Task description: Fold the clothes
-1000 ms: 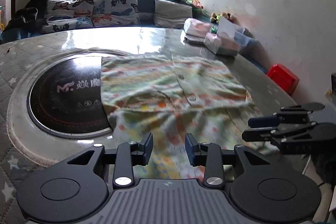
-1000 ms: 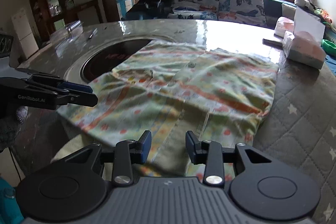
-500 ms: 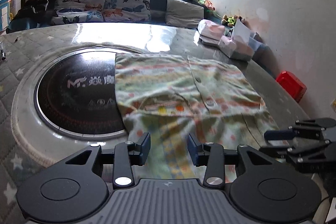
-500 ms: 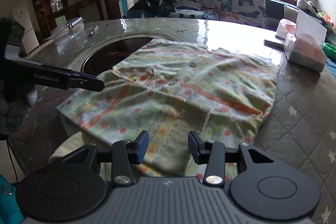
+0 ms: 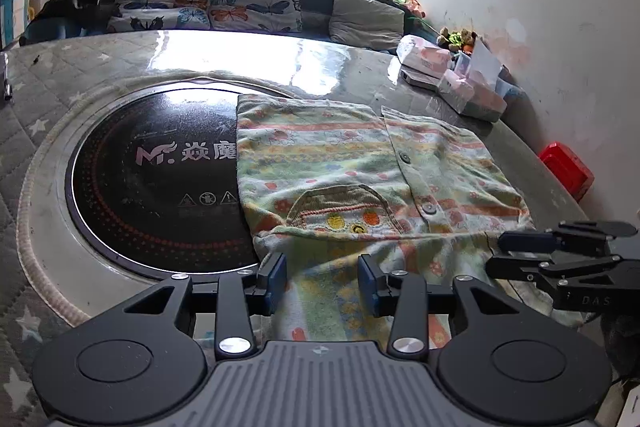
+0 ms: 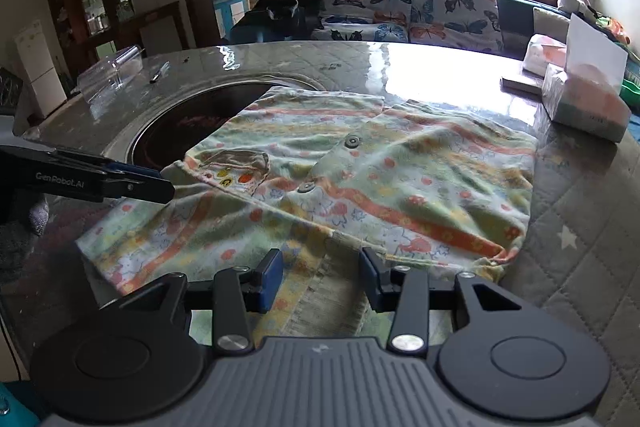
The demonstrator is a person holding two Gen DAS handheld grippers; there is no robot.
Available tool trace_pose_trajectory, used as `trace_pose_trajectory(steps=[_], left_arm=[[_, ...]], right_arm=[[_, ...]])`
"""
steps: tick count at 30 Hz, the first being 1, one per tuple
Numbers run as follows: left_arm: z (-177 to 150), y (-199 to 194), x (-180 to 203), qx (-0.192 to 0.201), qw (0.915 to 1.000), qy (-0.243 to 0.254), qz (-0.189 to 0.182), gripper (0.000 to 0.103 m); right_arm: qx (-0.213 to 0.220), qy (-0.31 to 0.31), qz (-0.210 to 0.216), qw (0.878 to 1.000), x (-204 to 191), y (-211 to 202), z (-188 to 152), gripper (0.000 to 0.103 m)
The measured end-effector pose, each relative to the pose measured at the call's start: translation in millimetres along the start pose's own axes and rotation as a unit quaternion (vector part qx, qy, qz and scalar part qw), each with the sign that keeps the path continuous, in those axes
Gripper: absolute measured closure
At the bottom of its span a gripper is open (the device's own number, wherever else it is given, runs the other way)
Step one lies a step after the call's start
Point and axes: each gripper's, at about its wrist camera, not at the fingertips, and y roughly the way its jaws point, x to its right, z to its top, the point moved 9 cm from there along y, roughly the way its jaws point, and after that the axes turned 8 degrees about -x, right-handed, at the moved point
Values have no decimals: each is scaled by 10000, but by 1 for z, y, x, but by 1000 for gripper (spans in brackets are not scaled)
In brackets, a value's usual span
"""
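Shirt (image 5: 360, 187) unchanged; both open tools have drawn slightly nearer.

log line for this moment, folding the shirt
step: fold shirt | left gripper: open, empty | right gripper: open, empty | shirt: partly folded on table

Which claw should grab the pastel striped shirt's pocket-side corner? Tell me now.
Left. The open left claw sits beside the brown pocket of the pastel striped button shirt; the open right claw hovers over the near hem, farther from it.
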Motion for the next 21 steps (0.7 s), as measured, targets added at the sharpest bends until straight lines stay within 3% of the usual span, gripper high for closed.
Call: trace_pose_trajectory(steps=[5, 7, 10, 15, 21], left_arm=[[-19, -18, 19, -5, 9981, 615, -1, 51], [-28, -22, 29, 31, 9956, 935, 2, 50], [-42, -27, 43, 91, 9898, 1421, 8, 46], [-65, -36, 67, 189, 9748, 2222, 17, 38], [-90, -44, 94, 345, 9489, 3138, 32, 36]], right_arm=[[-113, -210, -32, 9997, -5, -9, -13, 59], [-165, -312, -67, 9994, -8, -12, -19, 53], [-242, -417, -116, 9988, -10, -18, -27, 53], [-241, -500, -175, 9983, -14, -26, -36, 53], [-152, -533, -248, 9982, -17, -39, -41, 53]])
